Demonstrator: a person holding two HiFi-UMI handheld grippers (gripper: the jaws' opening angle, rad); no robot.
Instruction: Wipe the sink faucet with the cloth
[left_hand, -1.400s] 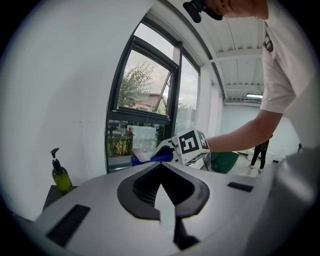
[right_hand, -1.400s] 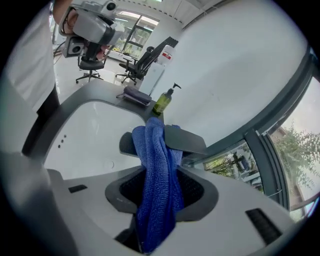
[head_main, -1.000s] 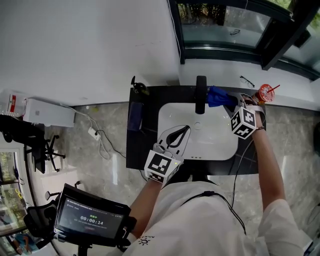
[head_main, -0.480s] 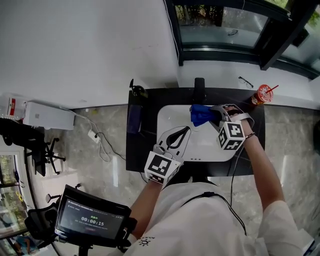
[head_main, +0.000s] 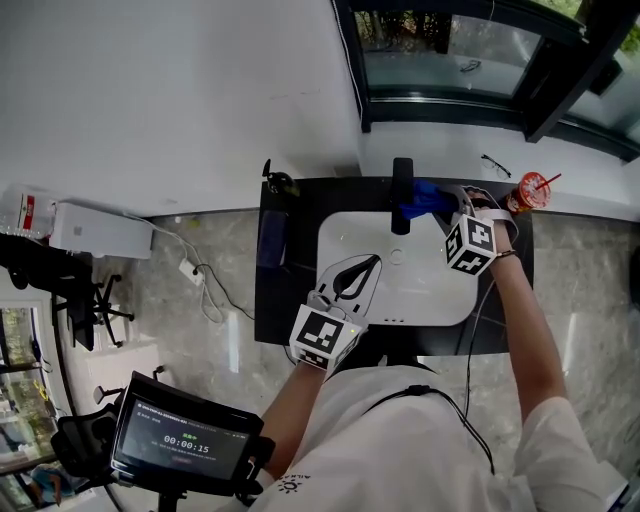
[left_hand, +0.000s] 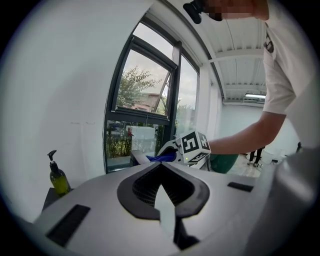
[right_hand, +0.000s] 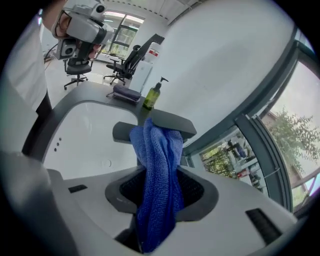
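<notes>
The right gripper (head_main: 438, 206) is clamping the bunched blue cloth (right_hand: 157, 150) at the black faucet (head_main: 402, 195) behind the white sink (head_main: 345, 235), and the cloth is risking sliding off the narrow spout, while the left gripper (head_main: 368, 263) is idling, jaws together and empty.

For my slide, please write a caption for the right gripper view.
Right gripper, shut on a blue cloth, at the dark faucet over the white sink.
</notes>
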